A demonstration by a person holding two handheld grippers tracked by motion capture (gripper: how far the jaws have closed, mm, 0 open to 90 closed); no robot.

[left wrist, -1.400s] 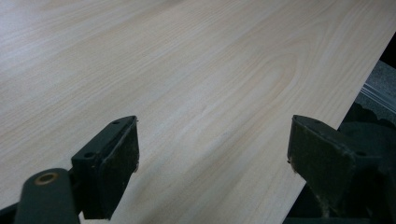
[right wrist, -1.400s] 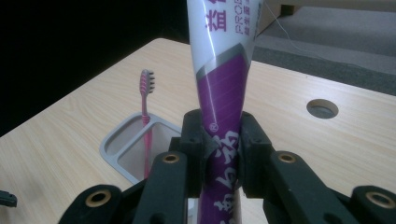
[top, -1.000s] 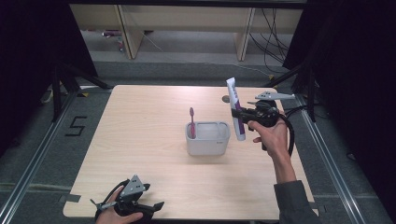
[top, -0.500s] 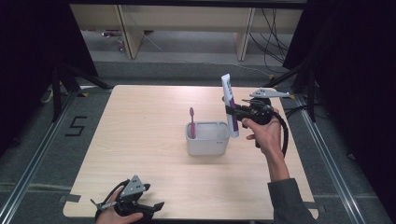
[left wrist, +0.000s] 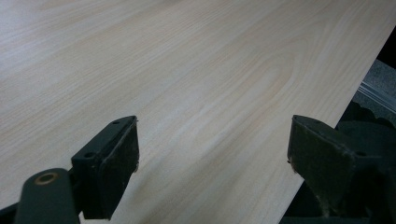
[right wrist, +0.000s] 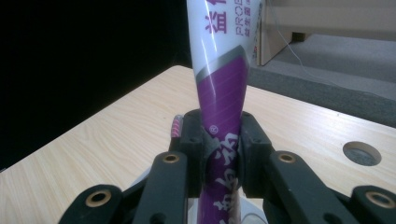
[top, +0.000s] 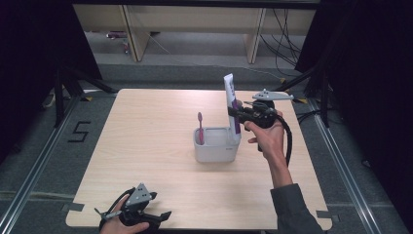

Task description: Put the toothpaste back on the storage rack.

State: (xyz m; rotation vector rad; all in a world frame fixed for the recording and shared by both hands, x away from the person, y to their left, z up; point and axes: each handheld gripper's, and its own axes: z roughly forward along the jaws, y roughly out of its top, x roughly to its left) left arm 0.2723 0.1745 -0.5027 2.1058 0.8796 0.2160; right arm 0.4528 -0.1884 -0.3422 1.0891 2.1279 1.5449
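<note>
High view: a white and purple toothpaste tube (top: 232, 105) is held upright by the right gripper (top: 237, 115), its lower end at the right side of a white holder (top: 216, 151) near the middle of the wooden table (top: 146, 131). The right forearm is stretched forward from the table's near right corner, wrist bent left. A pink toothbrush (top: 199, 127) is stood in the holder's left side. In the right gripper view, the jaws are seen clamped on the tube's purple part. The left gripper (top: 139, 214) is rested at the near edge, its jaws spread wide with nothing between them.
</note>
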